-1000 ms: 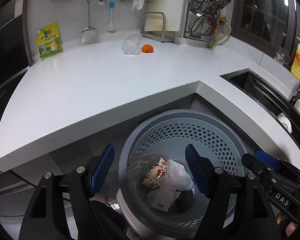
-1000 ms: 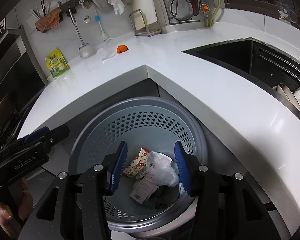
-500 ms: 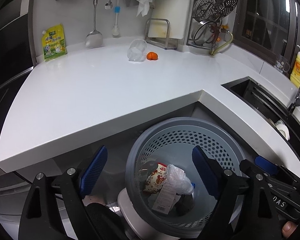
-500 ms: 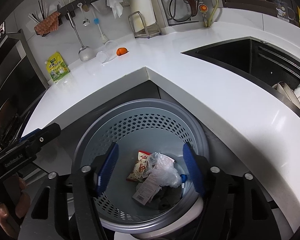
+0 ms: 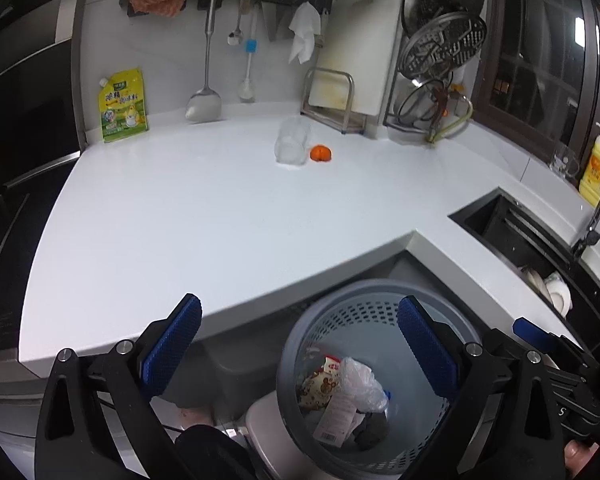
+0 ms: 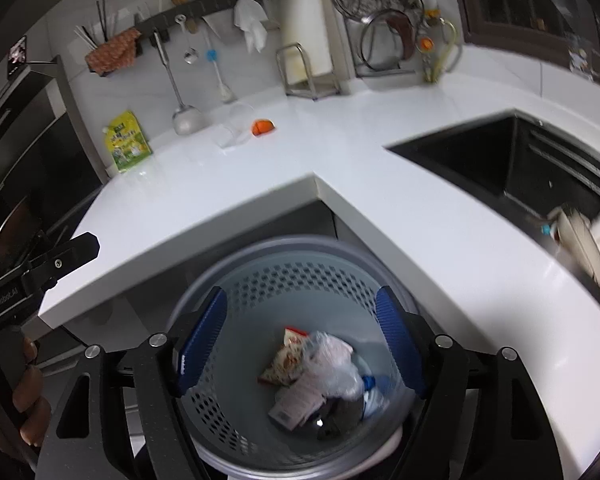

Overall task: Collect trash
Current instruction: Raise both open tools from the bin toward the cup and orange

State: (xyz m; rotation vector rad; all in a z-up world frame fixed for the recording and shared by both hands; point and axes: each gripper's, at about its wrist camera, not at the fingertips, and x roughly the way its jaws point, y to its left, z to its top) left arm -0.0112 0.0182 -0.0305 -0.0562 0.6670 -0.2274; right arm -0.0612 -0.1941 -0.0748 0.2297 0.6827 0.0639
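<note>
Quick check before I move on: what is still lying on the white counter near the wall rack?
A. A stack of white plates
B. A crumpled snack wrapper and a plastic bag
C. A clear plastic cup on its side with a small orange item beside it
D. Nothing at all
C: the clear plastic cup lies tipped over next to the small orange item on the counter; wrappers are already in the bin.

The surface (image 5: 220,220) is smooth, glossy white stone. The bin (image 5: 364,316) is matt grey perforated plastic holding a crinkled clear bag (image 5: 360,384) and printed paper wrappers (image 5: 320,384). Ribbed blue pads (image 5: 172,344) line the matt black left gripper (image 5: 300,348).
</note>
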